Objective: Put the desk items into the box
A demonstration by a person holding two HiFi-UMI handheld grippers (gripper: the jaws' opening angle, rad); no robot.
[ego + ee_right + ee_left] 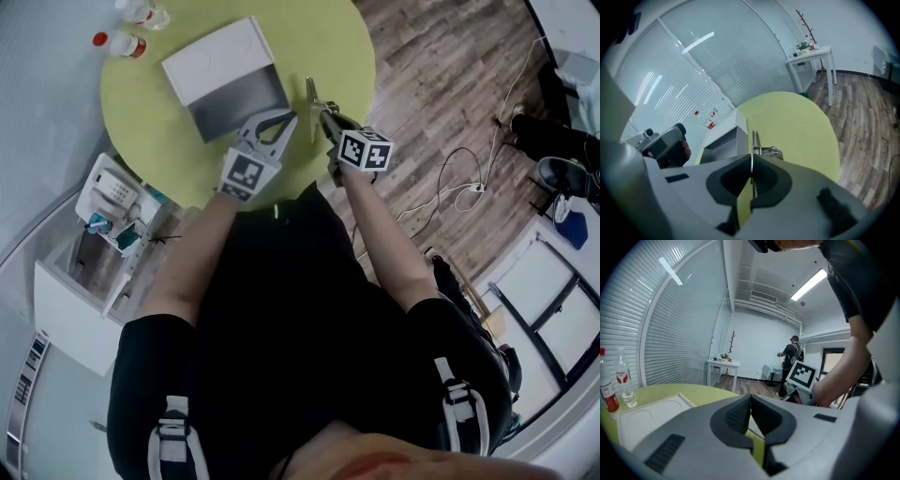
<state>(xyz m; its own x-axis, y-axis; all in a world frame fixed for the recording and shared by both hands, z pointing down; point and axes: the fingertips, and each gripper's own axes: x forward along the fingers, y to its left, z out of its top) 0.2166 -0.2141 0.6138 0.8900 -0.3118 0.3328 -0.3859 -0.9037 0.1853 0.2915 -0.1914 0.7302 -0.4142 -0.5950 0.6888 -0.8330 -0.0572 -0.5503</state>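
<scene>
Right gripper view, centre: right gripper [751,161] pinches a thin metal item [754,140], its lower part hidden. The left gripper [750,401] is pressed together, empty.

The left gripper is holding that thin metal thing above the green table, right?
No, the right gripper holds the thin metal piece above the green table; the right gripper view shows its jaws closed on it. The left gripper is shut and empty.

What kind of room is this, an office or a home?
Probably an office or a meeting room. It has a round green table, a wall of white slatted blinds, a long ceiling lamp and a wooden floor.
</scene>
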